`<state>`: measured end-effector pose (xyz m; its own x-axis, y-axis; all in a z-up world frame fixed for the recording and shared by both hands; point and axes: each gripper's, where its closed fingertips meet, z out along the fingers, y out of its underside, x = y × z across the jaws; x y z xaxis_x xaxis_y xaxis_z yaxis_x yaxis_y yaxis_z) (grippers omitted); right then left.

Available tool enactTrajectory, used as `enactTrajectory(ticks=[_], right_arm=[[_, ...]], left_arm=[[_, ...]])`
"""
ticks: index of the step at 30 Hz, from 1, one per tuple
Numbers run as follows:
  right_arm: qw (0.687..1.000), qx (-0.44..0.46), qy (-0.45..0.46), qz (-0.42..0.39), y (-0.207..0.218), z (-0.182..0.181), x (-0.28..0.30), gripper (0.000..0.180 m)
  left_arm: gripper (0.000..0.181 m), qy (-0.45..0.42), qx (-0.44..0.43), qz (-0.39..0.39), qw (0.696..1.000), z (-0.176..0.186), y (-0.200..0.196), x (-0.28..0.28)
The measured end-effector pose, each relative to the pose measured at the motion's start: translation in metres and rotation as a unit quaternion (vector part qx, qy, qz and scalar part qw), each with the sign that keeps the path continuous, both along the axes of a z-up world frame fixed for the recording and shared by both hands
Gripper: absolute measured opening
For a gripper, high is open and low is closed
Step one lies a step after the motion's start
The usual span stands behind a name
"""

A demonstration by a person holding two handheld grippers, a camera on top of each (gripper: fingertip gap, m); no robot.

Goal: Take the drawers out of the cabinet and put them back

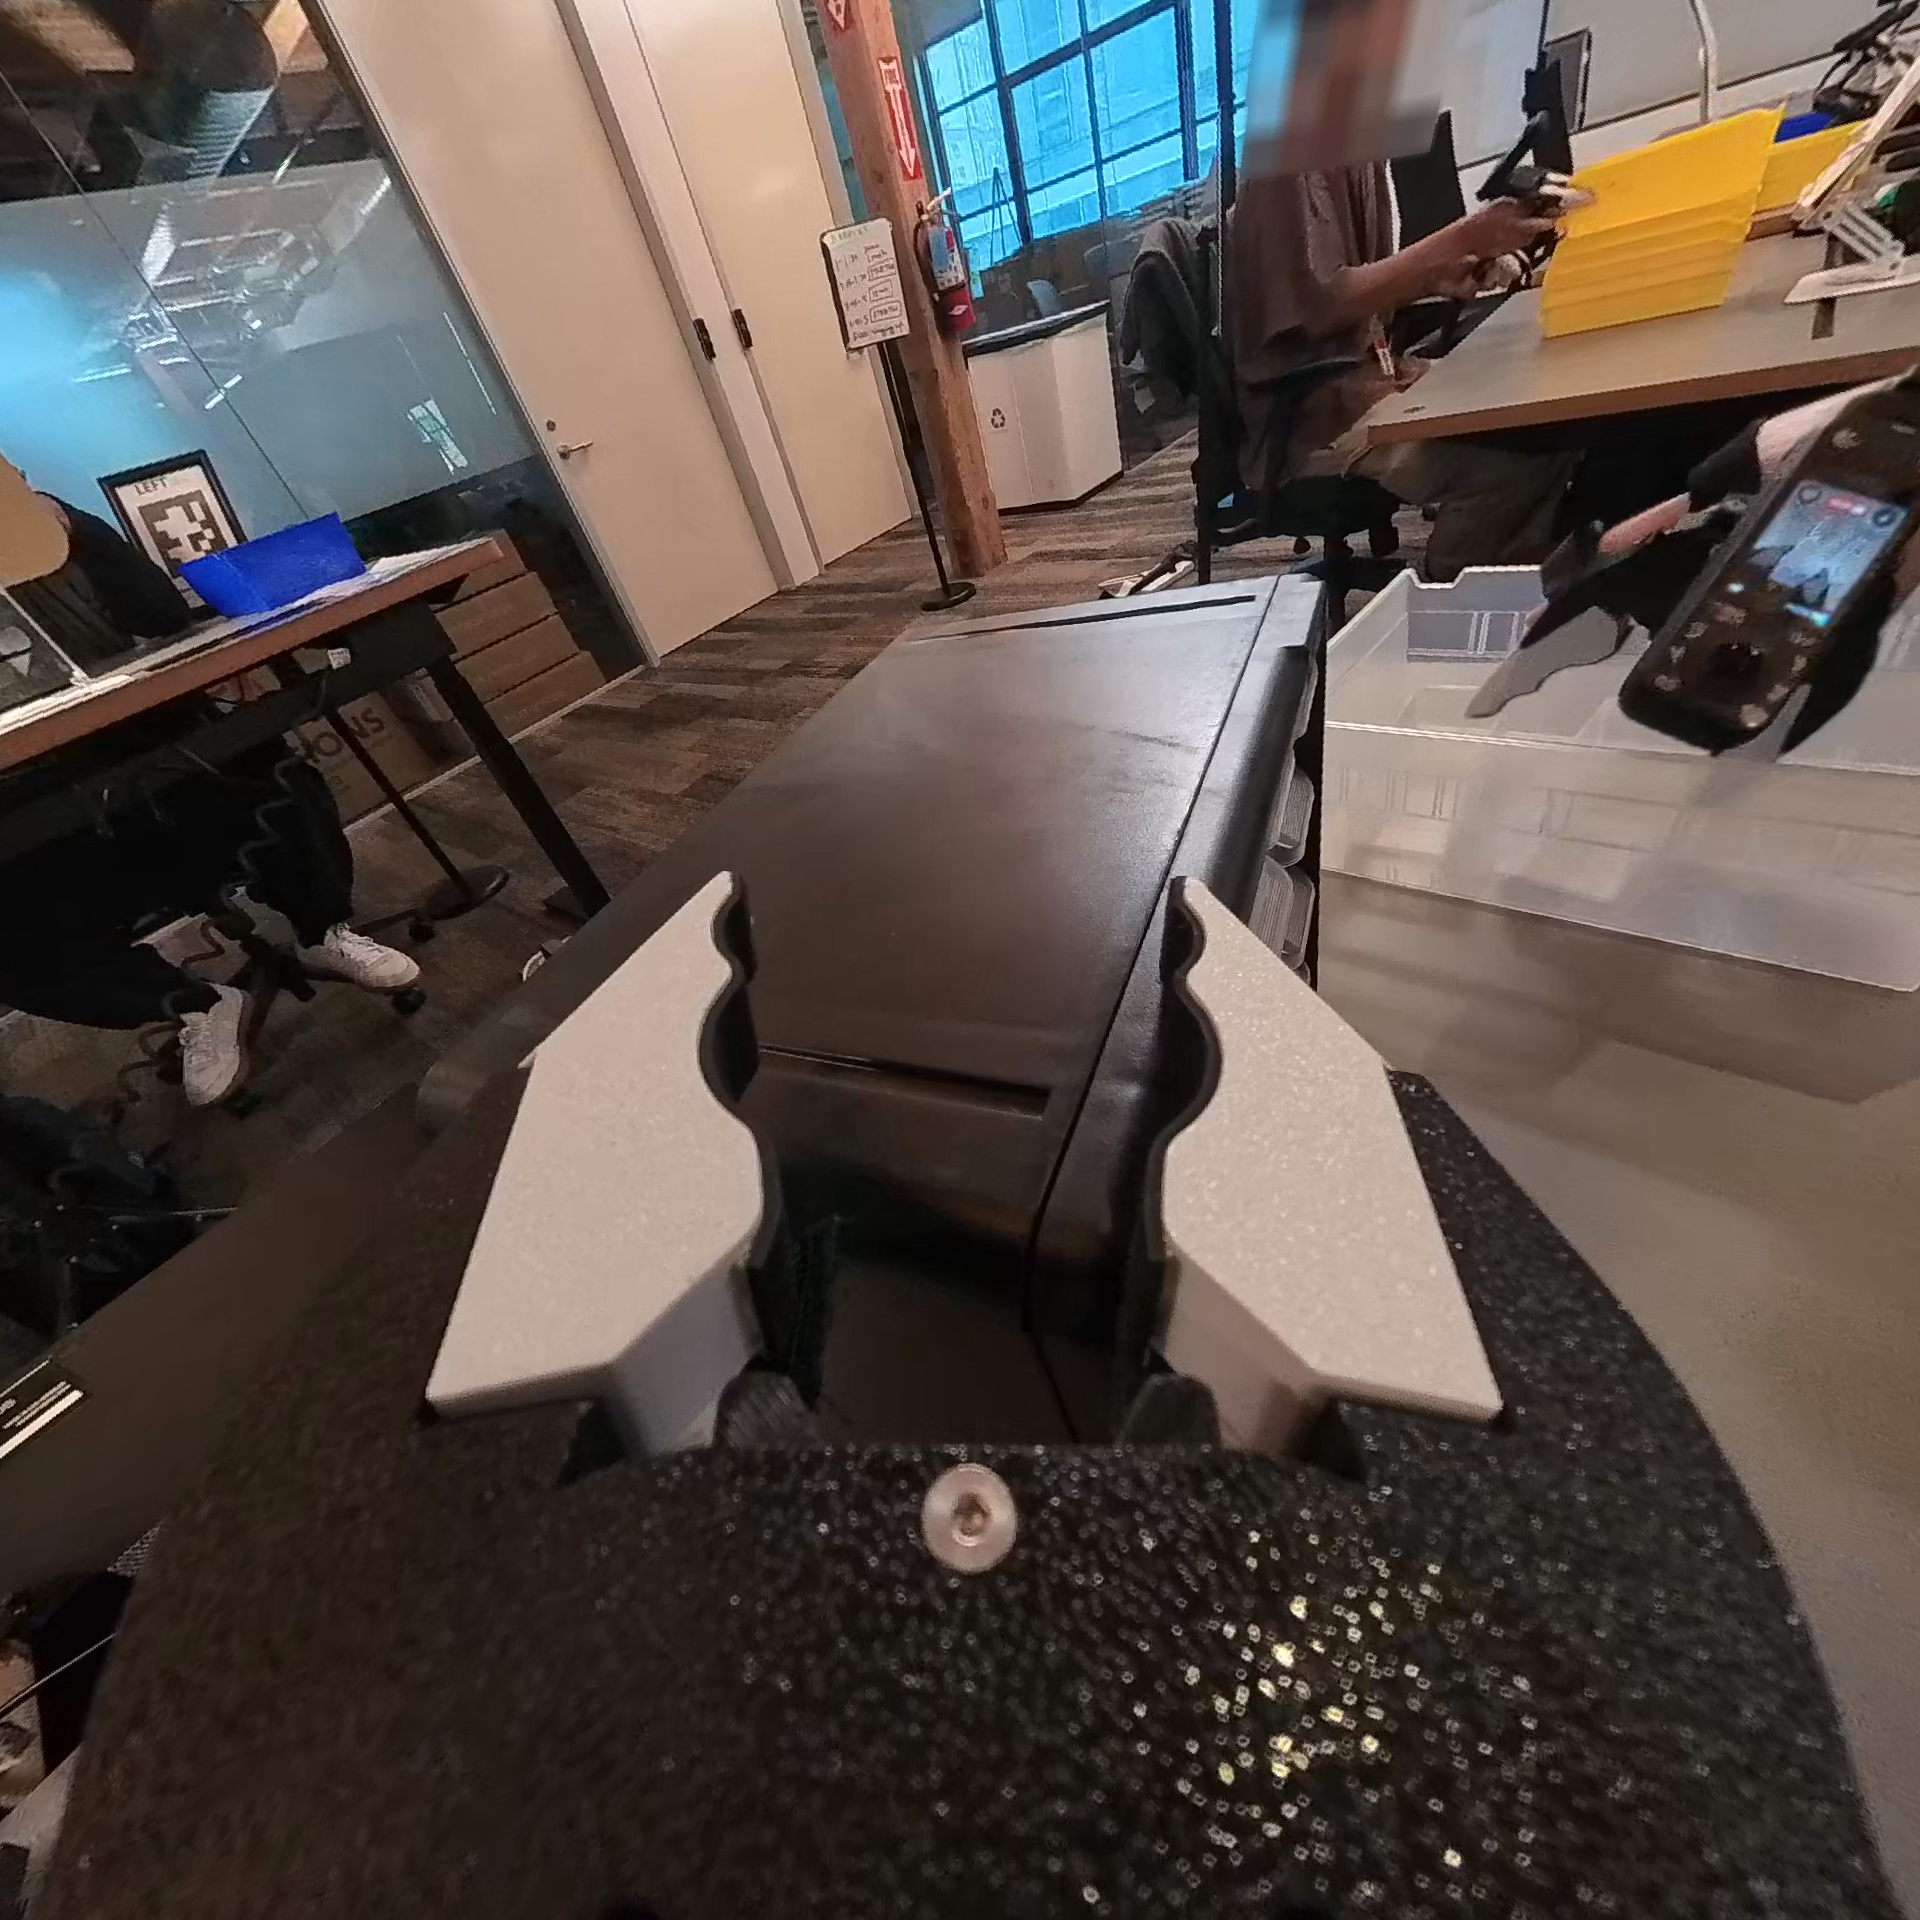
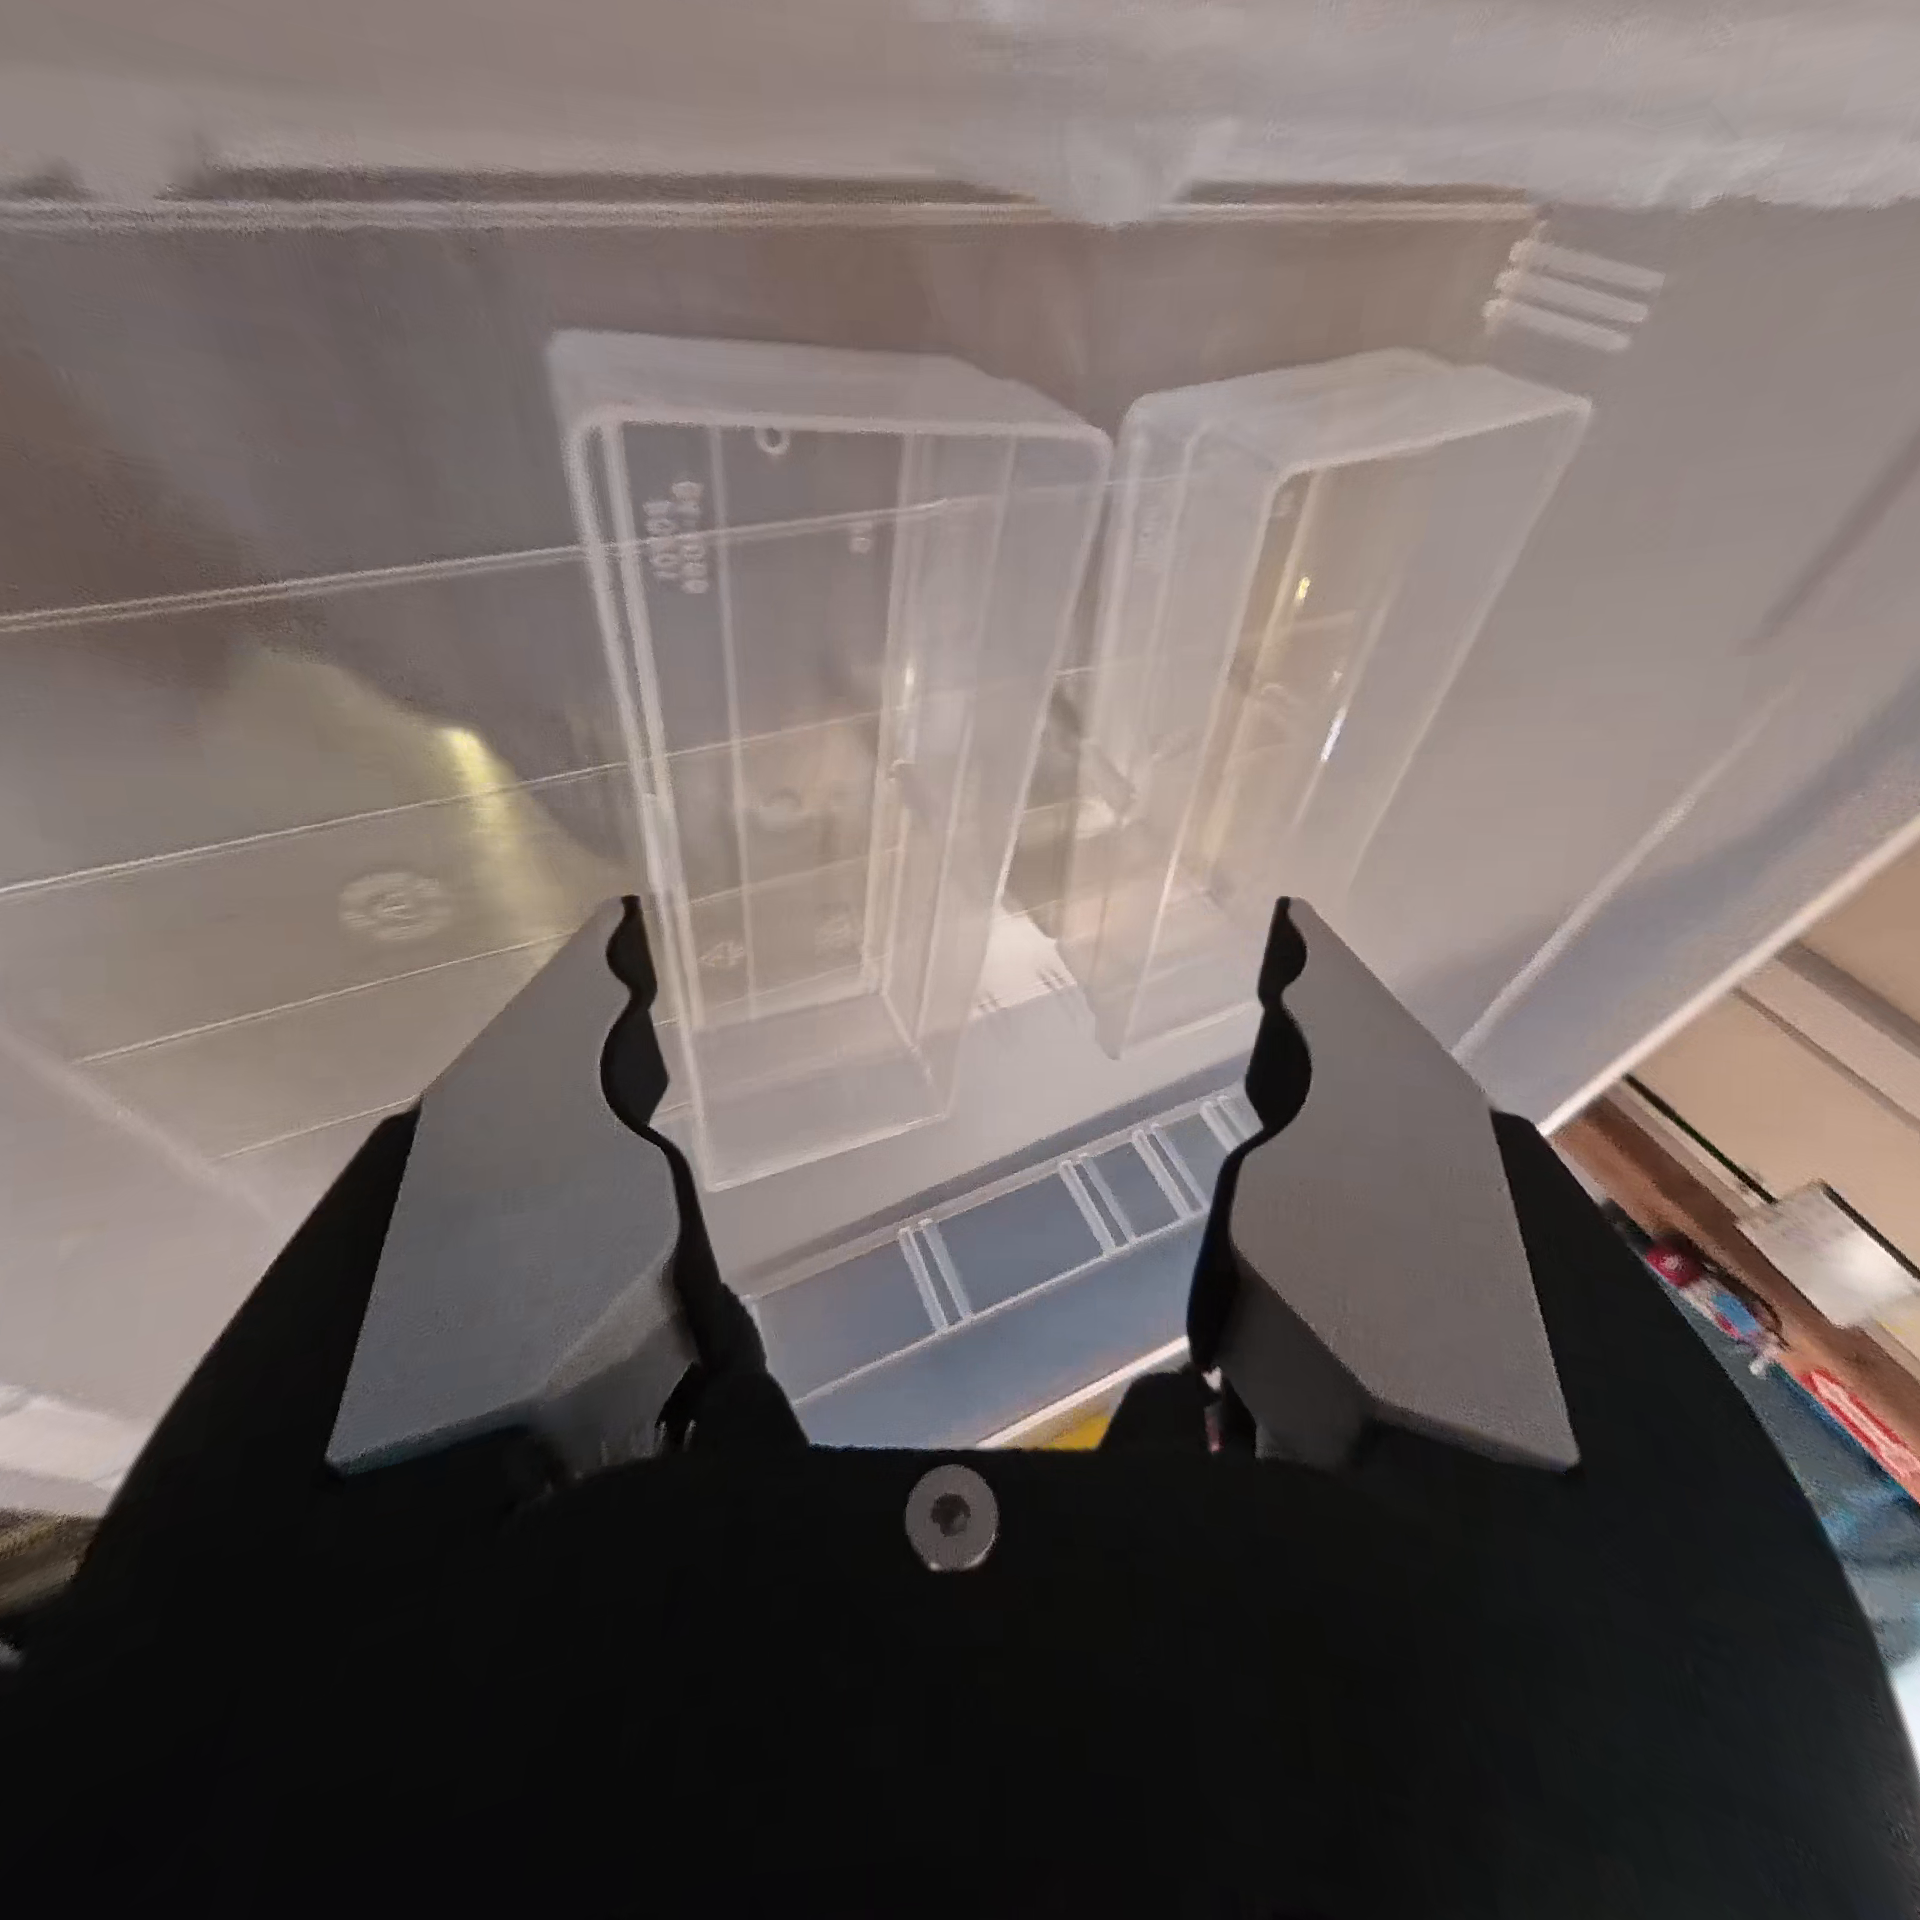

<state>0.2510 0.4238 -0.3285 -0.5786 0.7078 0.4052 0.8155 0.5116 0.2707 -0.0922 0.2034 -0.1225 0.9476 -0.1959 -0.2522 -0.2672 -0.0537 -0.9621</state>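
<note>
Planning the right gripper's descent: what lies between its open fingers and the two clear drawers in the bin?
Nothing: right wrist view shows the right gripper open above two clear drawers in the bin.

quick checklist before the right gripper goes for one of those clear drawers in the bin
1. Right gripper open: ok, jaws wide apart and empty.
2. Drawers reachable: ok, two clear drawers, left drawer and right drawer, lie side by side in the clear bin.
3. Right gripper lined up on one drawer: not ok, it straddles both.
4. Left gripper free: ok, open over the black cabinet.
5. Cabinet steadied: cannot tell.
6. Empty slot for a drawer: cannot tell, the cabinet front is barely visible.
</note>
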Motion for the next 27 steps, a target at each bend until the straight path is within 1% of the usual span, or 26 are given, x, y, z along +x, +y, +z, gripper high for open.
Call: enactTrajectory(ticks=[6,10,12,15,18,19,21,22,24,26,27], right_arm=[[0.998,0.054,0.041,-0.016,0.020,0.011,-0.007,0.113],[0.992,0.076,0.090,-0.035,0.025,0.026,-0.010,0.113],[0.985,0.090,0.137,-0.058,0.026,0.047,-0.010,0.113],[0.953,0.102,0.270,-0.097,0.019,0.105,-0.023,0.108],[0.909,0.080,0.391,-0.119,-0.014,0.157,-0.052,0.101],[0.895,0.056,0.427,-0.118,-0.033,0.167,-0.069,0.098],[0.867,0.003,0.491,-0.081,-0.081,0.174,-0.112,0.093],[0.857,-0.017,0.513,-0.049,-0.106,0.171,-0.134,0.088],[0.850,-0.023,0.526,0.005,-0.147,0.152,-0.172,0.078],[0.844,0.026,0.532,0.059,-0.169,0.132,-0.201,0.072],[0.839,0.067,0.532,0.091,-0.175,0.125,-0.213,0.064]], left_arm=[[0.077,0.000,0.000,-0.001,1.000,0.000,0.000,0.000],[0.076,0.001,0.001,-0.002,1.000,0.000,0.000,0.000],[0.076,0.000,0.002,-0.003,1.000,0.000,0.000,0.000],[0.077,-0.002,0.002,-0.004,1.000,0.000,0.000,0.000],[0.078,-0.005,0.003,-0.005,1.000,0.000,0.000,-0.001],[0.078,-0.006,0.003,-0.005,1.000,0.000,0.000,-0.001],[0.078,-0.006,0.003,-0.005,1.000,0.000,0.000,-0.001],[0.078,-0.006,0.003,-0.005,1.000,0.000,0.000,-0.001],[0.078,-0.006,0.003,-0.005,1.000,0.000,0.000,-0.001],[0.078,-0.006,0.002,-0.005,1.000,0.000,0.000,0.000],[0.078,-0.005,0.002,-0.005,1.000,0.000,0.000,0.000]])
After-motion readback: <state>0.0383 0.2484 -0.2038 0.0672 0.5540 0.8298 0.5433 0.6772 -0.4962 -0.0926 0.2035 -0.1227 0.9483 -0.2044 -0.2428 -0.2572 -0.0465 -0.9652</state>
